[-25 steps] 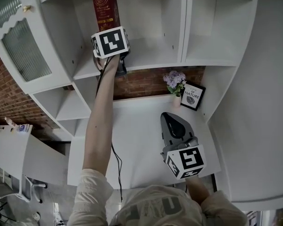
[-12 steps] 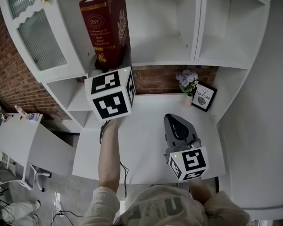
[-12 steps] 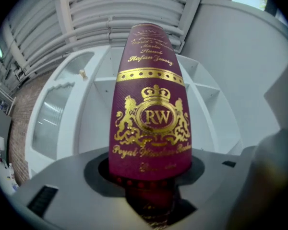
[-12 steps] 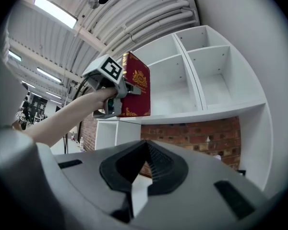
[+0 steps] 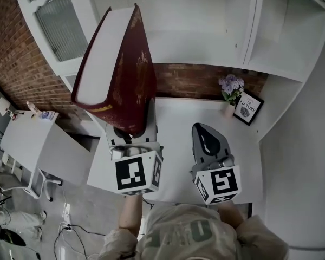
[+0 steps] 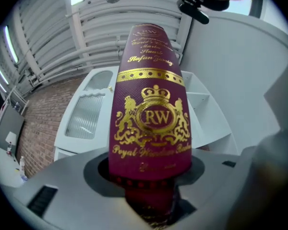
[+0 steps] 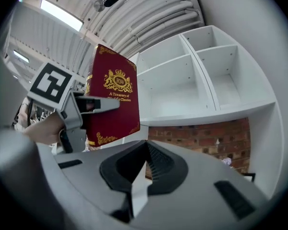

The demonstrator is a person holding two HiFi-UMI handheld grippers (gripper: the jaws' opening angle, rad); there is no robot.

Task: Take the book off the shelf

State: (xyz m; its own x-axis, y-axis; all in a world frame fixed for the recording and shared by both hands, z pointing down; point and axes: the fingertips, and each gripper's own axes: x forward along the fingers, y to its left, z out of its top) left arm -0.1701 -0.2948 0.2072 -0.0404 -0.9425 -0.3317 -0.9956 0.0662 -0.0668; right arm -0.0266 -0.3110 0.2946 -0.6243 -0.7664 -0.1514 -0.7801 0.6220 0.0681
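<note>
**Book off the shelves, held above the white surface**

The left claw (image 5: 131,133) was clamped on the lower end of a maroon book (image 5: 119,75). It held the book upright and tilted, clear of the white shelves (image 5: 206,42) and above the left part of the surface (image 5: 176,145). Gold crest and lettering showed on the spine in the left gripper view. The right claw (image 5: 203,133) hung over the middle of the surface with its jaws together and nothing between them.

The surface was white and bare in front. At its far right corner, against a red brick wall (image 5: 189,80), stood purple flowers (image 5: 231,85), with a black framed print (image 5: 248,108) just beside them. The open compartments of the shelves rose above the brick strip. To their left was a cabinet door (image 5: 59,20) with ribbed glass. Left of the surface and lower stood a white side table (image 5: 32,145) carrying a few small items, and a chair (image 5: 43,184) was near it on the grey floor (image 5: 95,213). Both gripper views showed a ribbed white ceiling (image 6: 134,13).
</note>
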